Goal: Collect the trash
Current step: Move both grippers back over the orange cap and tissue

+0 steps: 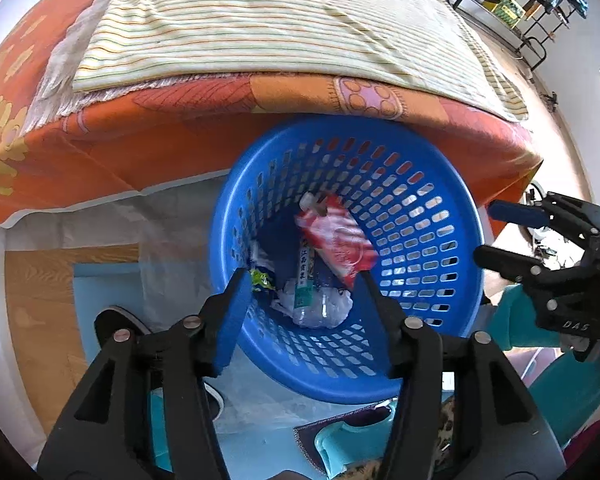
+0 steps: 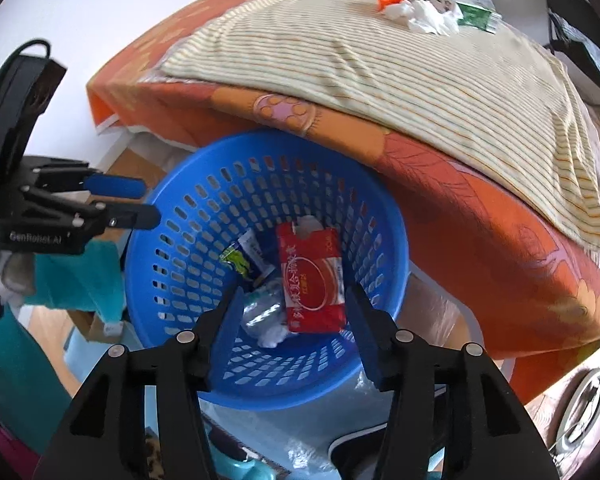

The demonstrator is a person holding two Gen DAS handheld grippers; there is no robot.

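Trash (image 1: 336, 240) lies in blue basket (image 1: 452, 184) | both grippers' fingers spread, empty | green packet (image 2: 476, 16) seen by right wrist only

A round plastic basket (image 1: 432, 216) is bright blue, its wall pierced all over with rows of slots. Inside lies a flat red pouch (image 2: 314, 280) with white print and an orange circle. The bed's cover sheet (image 1: 148, 136) is orange with yellow flowers and a pink roundel. Over it lies a cream blanket (image 1: 260, 28) in thin orange and green stripes. Each tool has black arms and blue pads (image 1: 232, 320).
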